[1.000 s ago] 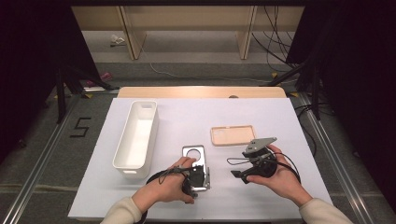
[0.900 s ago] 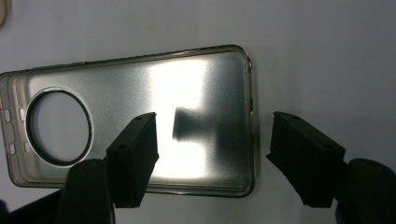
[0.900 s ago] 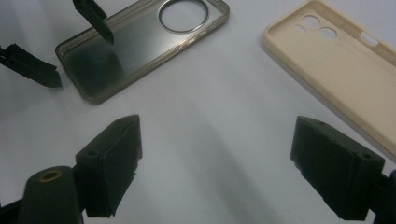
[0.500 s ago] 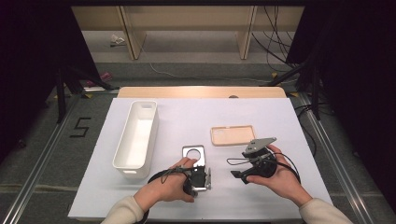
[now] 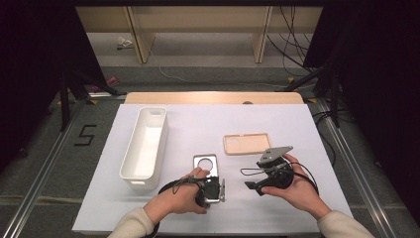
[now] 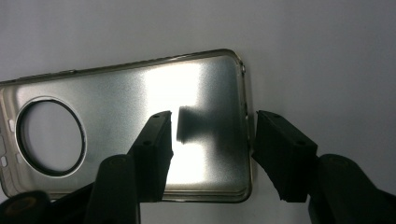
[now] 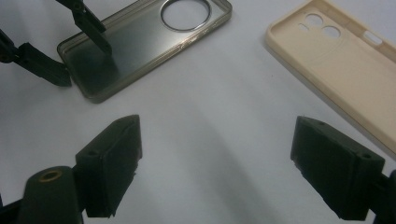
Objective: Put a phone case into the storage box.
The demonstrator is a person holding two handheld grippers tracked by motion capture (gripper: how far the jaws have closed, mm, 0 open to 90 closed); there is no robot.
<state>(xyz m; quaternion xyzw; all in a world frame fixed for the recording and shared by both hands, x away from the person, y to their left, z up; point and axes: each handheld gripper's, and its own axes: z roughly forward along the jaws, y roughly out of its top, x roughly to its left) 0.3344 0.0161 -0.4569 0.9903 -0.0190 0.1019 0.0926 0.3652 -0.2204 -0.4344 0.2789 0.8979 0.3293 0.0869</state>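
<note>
Clear smoky plastic phone case (image 6: 140, 126) lies flat on the white surface (image 5: 198, 129); your left tongs (image 6: 210, 149) straddle its edge, apart. Close squarely; right tongs (image 7: 215, 172) gape empty.

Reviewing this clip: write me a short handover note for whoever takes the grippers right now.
Left gripper: open, jaws astride the side wall of the clear grey-tinted phone case with the round camera hole, one jaw inside it and one outside; not clamped yet.
Right gripper: open, holds nothing, over bare white table.
The clear case lies flat near the table's front; the beige rubbery phone case lies open side up beyond the right gripper; the long white plastic bin stands to the left with nothing visible in it.
Done: nothing moved that I can tell.
Left: probably close on the clear case, lift it; destination is a guess, perhaps the bin.
</note>
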